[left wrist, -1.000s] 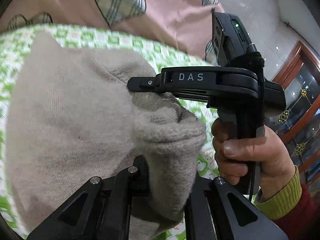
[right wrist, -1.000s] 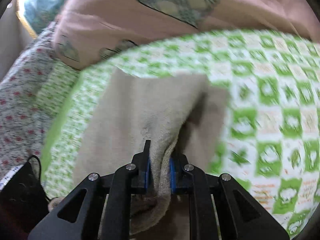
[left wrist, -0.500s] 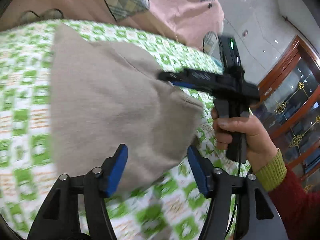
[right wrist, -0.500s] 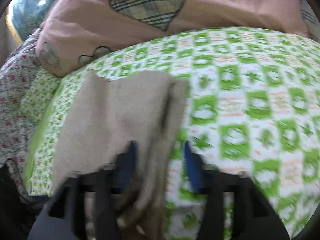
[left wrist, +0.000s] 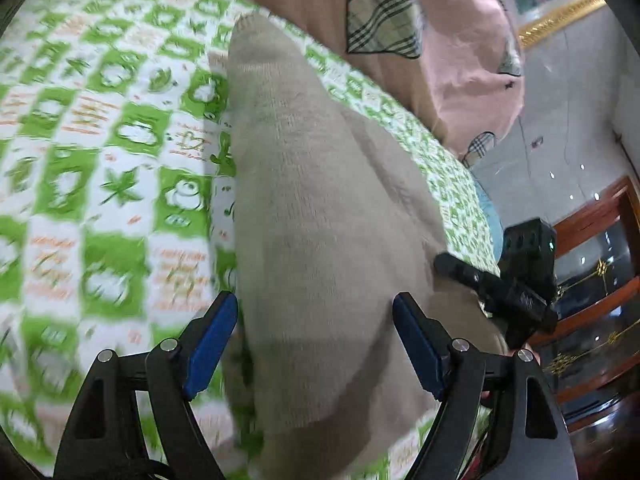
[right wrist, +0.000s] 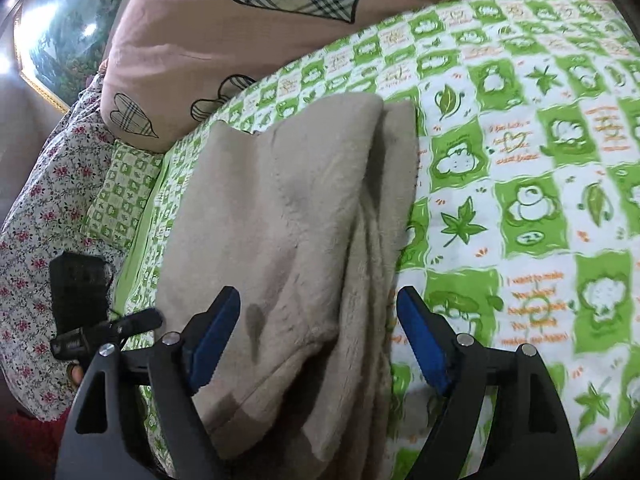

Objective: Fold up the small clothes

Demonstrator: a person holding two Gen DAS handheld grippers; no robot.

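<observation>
A small beige knit garment (left wrist: 312, 216) lies folded on the green-and-white checked bedspread (left wrist: 100, 152). It also shows in the right wrist view (right wrist: 288, 232), with one layer lying over another. My left gripper (left wrist: 316, 340) is open and empty, its blue pads either side of the garment's near end. My right gripper (right wrist: 320, 336) is open and empty over the garment's near edge. The right gripper also shows in the left wrist view (left wrist: 504, 284), at the garment's right side. The left gripper shows at the left of the right wrist view (right wrist: 100, 328).
A pink quilt with plaid hearts (right wrist: 248, 28) lies along the far side of the bed. A floral pillow (right wrist: 40, 208) sits at the left. A wooden cabinet with glass doors (left wrist: 592, 288) stands beyond the bed's right edge.
Both grippers held the garment shut one second ago. Both have let go, opened and drawn back. The garment now lies flat on the bed.
</observation>
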